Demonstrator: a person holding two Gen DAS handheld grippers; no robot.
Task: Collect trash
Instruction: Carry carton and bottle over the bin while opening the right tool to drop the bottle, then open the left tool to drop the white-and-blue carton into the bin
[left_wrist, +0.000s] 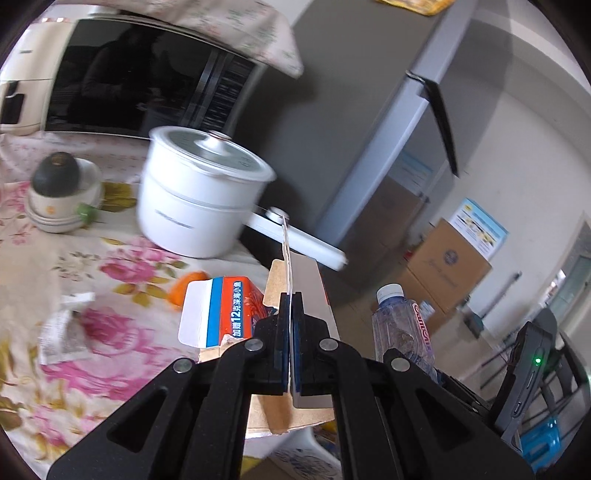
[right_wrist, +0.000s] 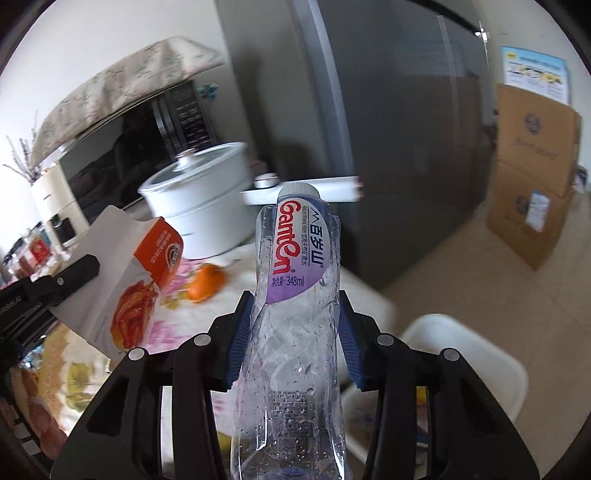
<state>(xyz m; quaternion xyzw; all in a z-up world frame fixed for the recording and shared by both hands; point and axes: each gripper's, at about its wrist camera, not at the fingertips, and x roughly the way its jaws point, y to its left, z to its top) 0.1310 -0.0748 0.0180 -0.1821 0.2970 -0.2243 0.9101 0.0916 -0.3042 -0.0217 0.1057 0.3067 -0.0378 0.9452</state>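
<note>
right tongs (right_wrist: 291, 332) clamp the bottle (right_wrist: 291, 295) lengthwise, cap pointing away.

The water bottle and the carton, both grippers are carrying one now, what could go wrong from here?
The left gripper pinches only a thin flap of the food carton, so it could swing or tear loose. The crushed plastic bottle in the right gripper is slick and could slip. Both pass close to the white pot, whose handle juts out.
</note>
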